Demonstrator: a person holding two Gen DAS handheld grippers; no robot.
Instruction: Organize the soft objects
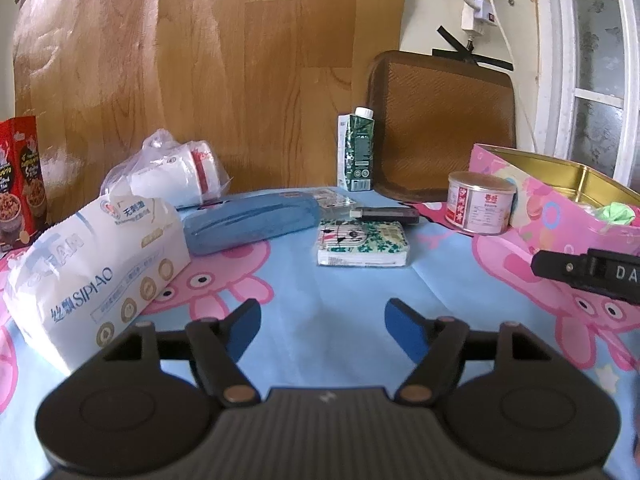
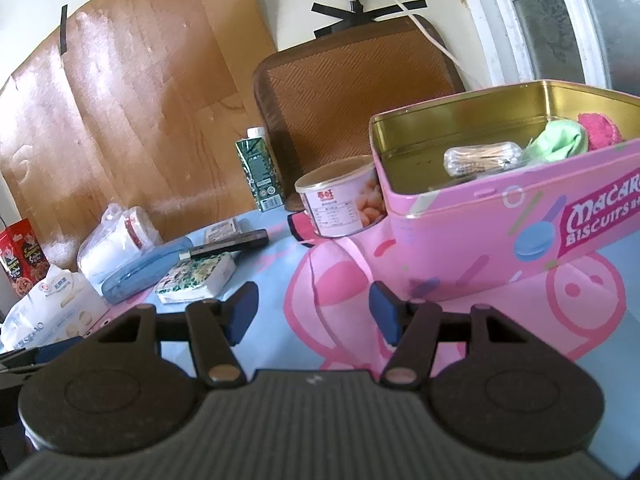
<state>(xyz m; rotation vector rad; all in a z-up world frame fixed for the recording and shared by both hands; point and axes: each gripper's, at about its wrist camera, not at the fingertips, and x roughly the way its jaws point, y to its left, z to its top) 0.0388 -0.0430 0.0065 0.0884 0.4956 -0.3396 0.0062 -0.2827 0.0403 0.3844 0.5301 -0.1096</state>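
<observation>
My left gripper (image 1: 323, 308) is open and empty above the cartoon tablecloth (image 1: 320, 320). Beyond it lies a small tissue pack with a green pattern (image 1: 362, 244). A blue pouch (image 1: 252, 222) and a large white tissue pack (image 1: 96, 276) lie to its left. My right gripper (image 2: 313, 292) is also open and empty, in front of the open pink biscuit tin (image 2: 500, 220). Inside the tin lie a green cloth (image 2: 560, 144), a pink fuzzy item (image 2: 600, 130) and a bag of cotton swabs (image 2: 484, 156). The small tissue pack (image 2: 196, 276) is to the right gripper's left.
A round can (image 1: 480, 202) stands beside the tin, and a green carton (image 1: 358, 150) stands at the back. A black stick (image 1: 384, 213), a plastic bag of white rolls (image 1: 172, 172) and a red snack box (image 1: 22, 176) are also on the table. A wooden board lines the wall.
</observation>
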